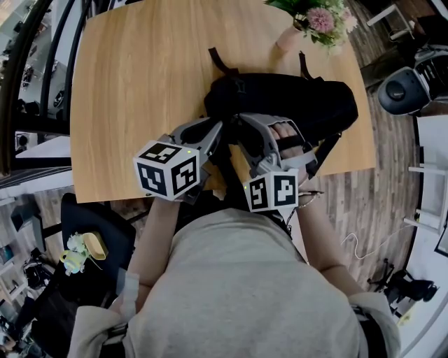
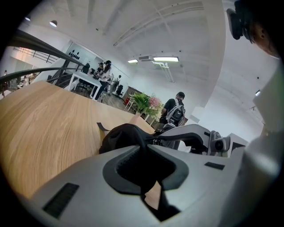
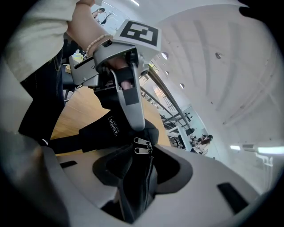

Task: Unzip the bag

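Person in a grey top (image 1: 238, 294), seen from above, sits at the near edge of a pale wooden worktop (image 1: 140, 84) with a handheld gripper in each hand. Both grippers reach forward onto a black bag (image 1: 294, 98) that lies on the worktop right in front of the person, just beyond the near edge. The left gripper (image 1: 218, 126) has its fingers nearly pressed together, pinching a fold of the bag's black cloth at the left end. Close beside it, the right gripper (image 1: 238, 120) has its fingers spread around a raised ridge of cloth that carries the zip. Two metal zip pulls (image 3: 141, 145) sit side by side at its fingertips, and they do not look clamped. The zip teeth below them look shut, so the bag seems not yet opened. The step in hand appears to be getting hold of a pull while the other gripper steadies the cloth. The next move likely calls for closing the right fingers on one small pull only. It would then be drawn along the zip line, with the left pinch holding the cloth taut. Beyond the bag the worktop is bare wood, with pink flowers (image 1: 318, 21) at its far right corner.
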The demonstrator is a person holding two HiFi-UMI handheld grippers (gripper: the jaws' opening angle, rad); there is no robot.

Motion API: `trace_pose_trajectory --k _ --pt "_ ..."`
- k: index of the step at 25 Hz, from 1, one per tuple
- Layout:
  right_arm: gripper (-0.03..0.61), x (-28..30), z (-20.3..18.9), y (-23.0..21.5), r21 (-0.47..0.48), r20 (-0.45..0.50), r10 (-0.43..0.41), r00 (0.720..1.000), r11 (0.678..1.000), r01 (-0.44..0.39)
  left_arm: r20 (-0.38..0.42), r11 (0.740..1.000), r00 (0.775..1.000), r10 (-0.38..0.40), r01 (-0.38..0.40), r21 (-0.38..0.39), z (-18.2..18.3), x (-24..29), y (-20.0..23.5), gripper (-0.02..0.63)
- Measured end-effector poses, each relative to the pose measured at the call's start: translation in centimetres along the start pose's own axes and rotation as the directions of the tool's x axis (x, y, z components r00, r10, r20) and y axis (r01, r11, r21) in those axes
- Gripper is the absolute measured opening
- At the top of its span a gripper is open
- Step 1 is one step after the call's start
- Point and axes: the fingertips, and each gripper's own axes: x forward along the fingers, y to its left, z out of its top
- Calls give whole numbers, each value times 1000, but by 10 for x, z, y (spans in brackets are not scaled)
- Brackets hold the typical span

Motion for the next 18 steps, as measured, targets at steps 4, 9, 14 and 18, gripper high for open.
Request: trace_pose_trajectory --k 4,9,14,18 --pt "135 -3 1 -4 75 9 -14 1000 997 13 -9 1000 1000 -9 9 1 -1 1 1 57" --pt "130 -7 0 -5 136 1 -32 999 990 32 -17 1000 1000 -18 18 5 -4 1 0 57" --pt "95 -12 -4 -10 266 -15 -67 998 962 68 -27 1000 999 -29 29 8 -3 4 0 57" --pt "85 -14 -5 -12 353 -25 -87 996 931 90 -33 999 999 -37 38 12 -4 4 1 57"
